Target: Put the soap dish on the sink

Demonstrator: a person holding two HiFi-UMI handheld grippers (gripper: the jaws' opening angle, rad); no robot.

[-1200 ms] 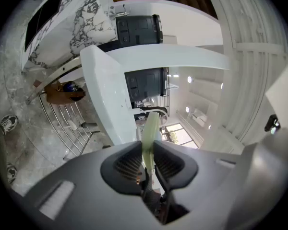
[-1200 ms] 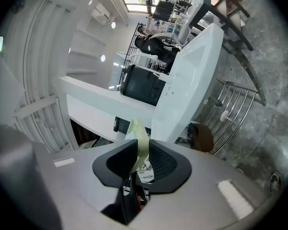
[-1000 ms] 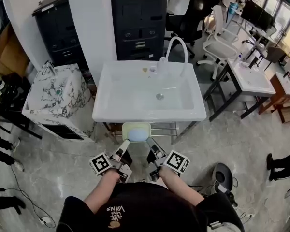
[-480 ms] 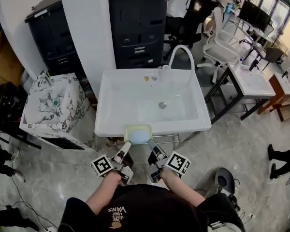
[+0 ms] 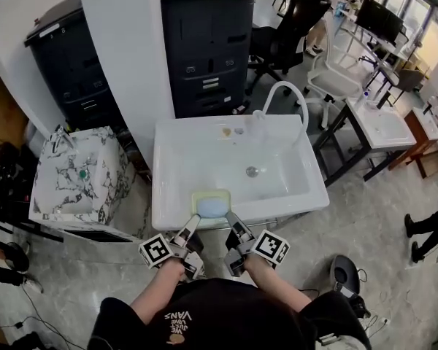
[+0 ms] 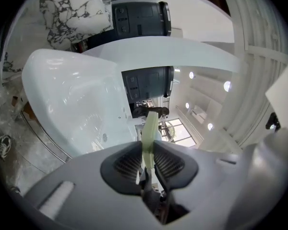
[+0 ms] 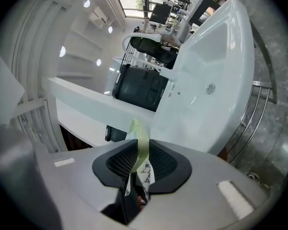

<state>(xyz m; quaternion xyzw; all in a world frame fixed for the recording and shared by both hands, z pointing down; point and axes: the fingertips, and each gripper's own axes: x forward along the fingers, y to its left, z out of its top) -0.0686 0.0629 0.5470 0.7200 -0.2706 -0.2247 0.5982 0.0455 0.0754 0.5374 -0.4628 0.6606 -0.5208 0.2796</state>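
Observation:
A pale green soap dish (image 5: 210, 203) with a blue soap in it hangs over the front rim of the white sink (image 5: 177, 214). Both grippers hold it from the near side. My left gripper (image 5: 193, 219) is shut on the dish's near left edge, and in the left gripper view the green rim (image 6: 149, 128) stands edge-on between the jaws. My right gripper (image 5: 228, 218) is shut on the near right edge, whose thin green rim (image 7: 138, 140) shows between its jaws. The sink's basin (image 7: 216, 66) fills the right gripper view's upper right.
A curved white tap (image 5: 283, 93) rises at the sink's back right. A marbled cabinet (image 5: 77, 181) stands left of the sink, dark drawer units (image 5: 204, 42) and a white column (image 5: 120, 57) behind it. A small white table (image 5: 383, 126) and office chairs lie to the right.
Both grippers have carried the soap dish forward, from in front of the sink, over the floor, to above its front rim. The grip on the dish is unchanged.

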